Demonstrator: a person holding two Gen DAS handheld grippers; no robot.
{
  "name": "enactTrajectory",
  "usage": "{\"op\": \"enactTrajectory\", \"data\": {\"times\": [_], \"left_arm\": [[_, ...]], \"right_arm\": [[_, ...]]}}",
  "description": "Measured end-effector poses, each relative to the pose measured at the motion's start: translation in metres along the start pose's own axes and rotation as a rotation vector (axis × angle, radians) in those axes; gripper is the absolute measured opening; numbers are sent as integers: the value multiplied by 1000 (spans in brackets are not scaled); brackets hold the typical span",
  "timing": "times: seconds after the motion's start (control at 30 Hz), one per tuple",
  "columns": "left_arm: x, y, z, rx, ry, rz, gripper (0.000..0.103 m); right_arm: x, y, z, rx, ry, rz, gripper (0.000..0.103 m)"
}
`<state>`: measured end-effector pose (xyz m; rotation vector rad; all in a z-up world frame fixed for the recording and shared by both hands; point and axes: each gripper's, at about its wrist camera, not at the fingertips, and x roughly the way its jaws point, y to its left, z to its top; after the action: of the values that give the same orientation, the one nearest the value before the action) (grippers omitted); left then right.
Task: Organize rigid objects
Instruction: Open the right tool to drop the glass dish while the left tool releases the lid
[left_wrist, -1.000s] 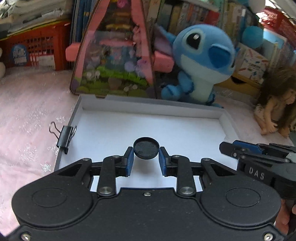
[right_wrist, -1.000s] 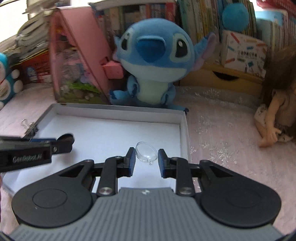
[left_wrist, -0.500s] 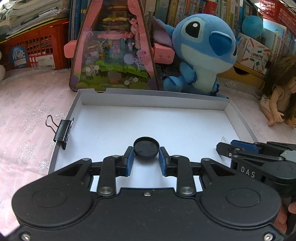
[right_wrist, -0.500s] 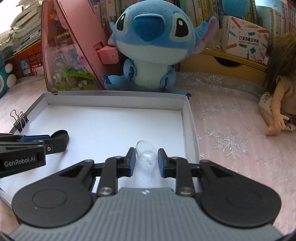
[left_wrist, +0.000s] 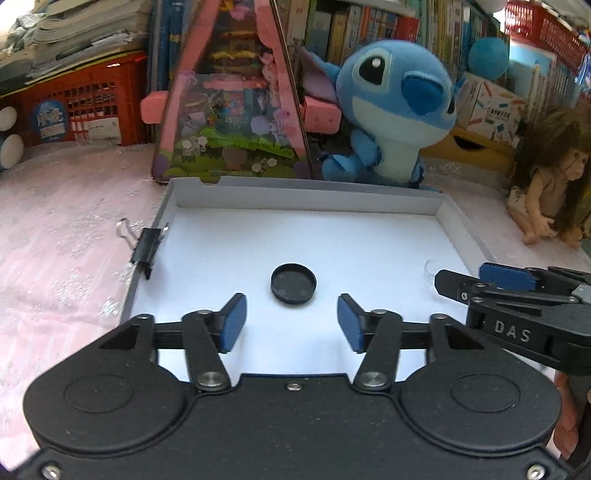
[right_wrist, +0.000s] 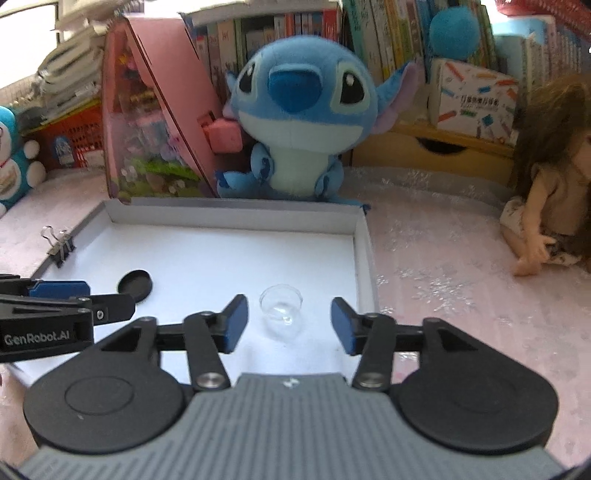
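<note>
I have spread both grippers wide since half a second ago: my left gripper (left_wrist: 291, 317) released the black cap (left_wrist: 293, 283) mid-tray (right_wrist: 236, 206), my right gripper (right_wrist: 286, 323) the seemingly upright clear cup (right_wrist: 281, 305) near the tray's right wall.

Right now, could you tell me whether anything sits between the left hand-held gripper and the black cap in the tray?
Nothing visible does. The left hand-held gripper is open, and the black cap lies just ahead of its fingertips on the bare white tray floor.
</note>
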<state>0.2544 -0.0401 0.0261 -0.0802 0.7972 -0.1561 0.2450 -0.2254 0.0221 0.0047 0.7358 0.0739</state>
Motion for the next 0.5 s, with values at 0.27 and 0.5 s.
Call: {"op": "enactTrajectory", "data": {"times": [0.27,0.5], "left_arm": [[-56,-3,-27,-5,-108,-47,82],[-92,-4,-59,1,-142,-82,86]], "right_arm": [[-51,-2,-21,-14,-93,30,86],[-88,-6,-46,-30,-148,41,88]]}}
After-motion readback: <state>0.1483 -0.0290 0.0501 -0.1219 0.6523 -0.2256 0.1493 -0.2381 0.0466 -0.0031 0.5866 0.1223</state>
